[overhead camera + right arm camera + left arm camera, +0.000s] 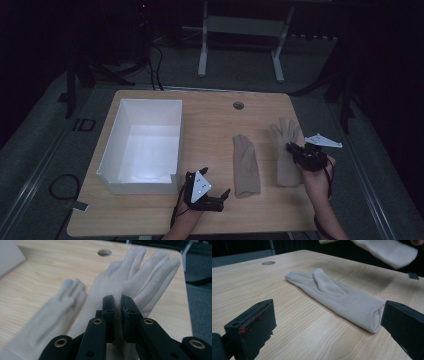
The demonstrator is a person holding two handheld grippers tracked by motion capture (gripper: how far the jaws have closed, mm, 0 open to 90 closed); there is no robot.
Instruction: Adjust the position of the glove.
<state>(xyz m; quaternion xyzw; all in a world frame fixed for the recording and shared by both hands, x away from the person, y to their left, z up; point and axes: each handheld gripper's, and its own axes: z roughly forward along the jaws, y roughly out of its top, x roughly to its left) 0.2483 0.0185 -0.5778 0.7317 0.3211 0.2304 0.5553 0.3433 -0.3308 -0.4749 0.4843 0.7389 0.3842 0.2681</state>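
Here the right gripper [118,302] had its jaws pressed nearly together on the spread glove [140,272] — a fold of its palm cloth sat pinched between them. This glove lay at about 3 o'clock on the table [210,125]. The left gripper [324,322] stood wide open, holding nothing, its jaws on either side of the cuff of the flat glove [332,292] — at about 5 o'clock, near the white box [142,145].
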